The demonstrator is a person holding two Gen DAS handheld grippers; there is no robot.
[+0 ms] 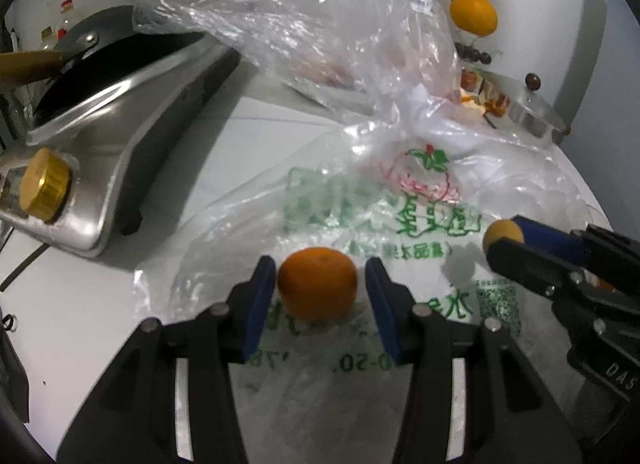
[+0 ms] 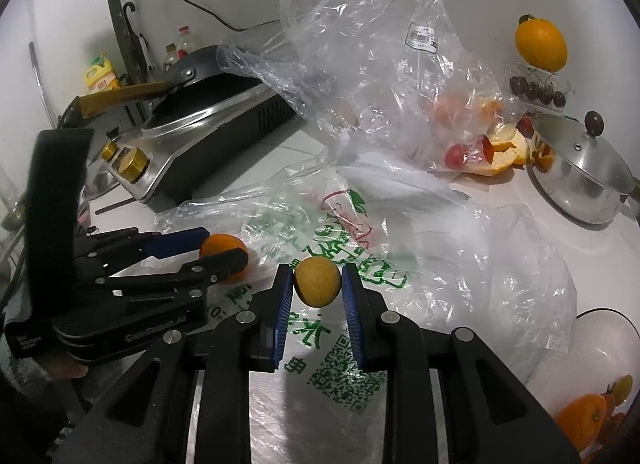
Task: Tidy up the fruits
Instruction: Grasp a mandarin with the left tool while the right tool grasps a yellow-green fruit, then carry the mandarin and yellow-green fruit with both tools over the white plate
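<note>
A round orange (image 1: 317,288) sits between the blue pads of my left gripper (image 1: 320,270), just over a printed plastic bag (image 1: 400,204). The pads hug its sides, so the gripper is shut on it. From the right wrist, that gripper (image 2: 224,245) and its orange (image 2: 222,244) appear at the left. My right gripper (image 2: 316,270) is shut on a small yellow fruit (image 2: 317,282), held above the same bag (image 2: 360,264). The left wrist view has the right gripper (image 1: 500,241) at the right edge, the yellow fruit (image 1: 502,233) at its tip.
A steel stove (image 1: 112,152) with a black pan (image 1: 100,68) stands at the left. A crumpled clear bag (image 2: 360,64) lies behind, with peels (image 2: 504,152) beside a lidded steel pot (image 2: 580,180). A glass bowl (image 2: 592,344) holding fruit is at the lower right. A large orange (image 2: 541,45) sits by the wall.
</note>
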